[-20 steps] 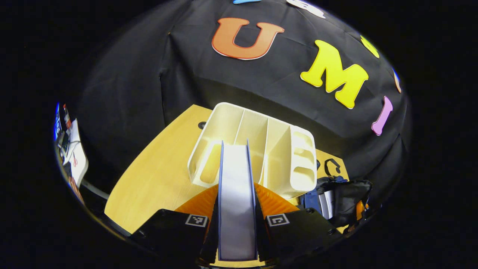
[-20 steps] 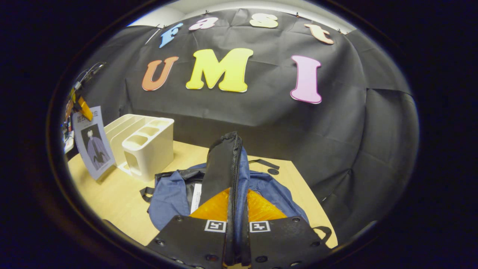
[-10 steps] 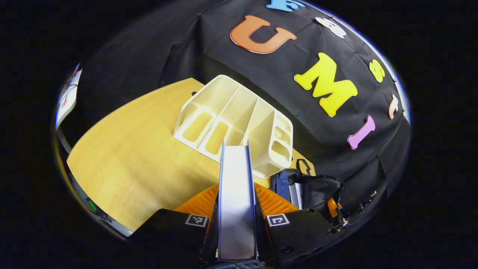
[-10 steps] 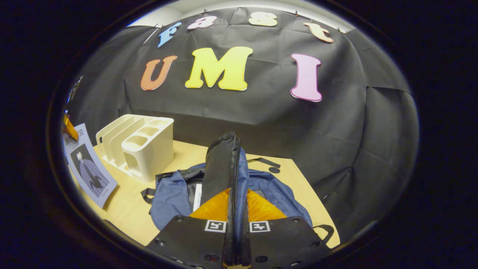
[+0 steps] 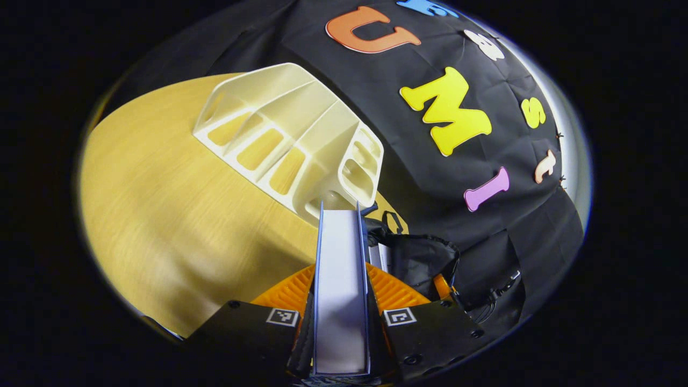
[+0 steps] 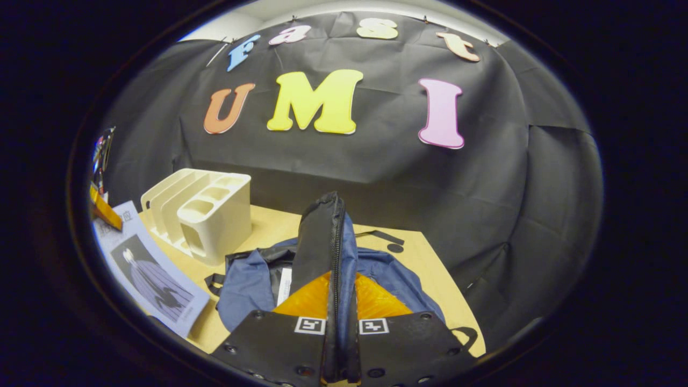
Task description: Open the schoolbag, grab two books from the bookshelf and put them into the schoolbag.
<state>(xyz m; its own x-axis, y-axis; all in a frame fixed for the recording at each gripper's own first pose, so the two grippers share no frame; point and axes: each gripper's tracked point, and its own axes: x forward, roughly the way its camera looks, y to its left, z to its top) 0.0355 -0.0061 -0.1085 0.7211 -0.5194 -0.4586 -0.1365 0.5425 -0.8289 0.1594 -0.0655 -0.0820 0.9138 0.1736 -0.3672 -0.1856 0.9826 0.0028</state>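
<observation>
In the left gripper view, the left gripper [image 5: 341, 301] sits at the bottom centre of the frame with both fingers pressed against the covers of a book [image 5: 341, 290], which stands edge-on between them, its pale page block facing the camera and its far end reaching up to mid-frame. Beyond the book's far end, in the upper left of the frame, the cream bookshelf [image 5: 285, 140] stands on the wooden table [image 5: 161, 226]; its slots hold no books. To the right of the book, at centre right, part of the dark schoolbag [image 5: 424, 258] is visible, with a pale edge of something upright just inside its opening, too small to identify. In the right gripper view, the right gripper [image 6: 339, 344] occupies the bottom centre and is pinched on a raised flap of the schoolbag [image 6: 252, 279], a black strip with a zipper running along it, held upright above the rest of the blue bag. The bag lies on the table at lower centre, its opening facing the left of the frame, with a white item partly visible inside. The bookshelf [image 6: 201, 212] stands at centre left, just beside the bag. At the lower left edge of this view, the book [image 6: 153, 279] appears tilted, its printed cover facing the camera, near the bag's open side.
</observation>
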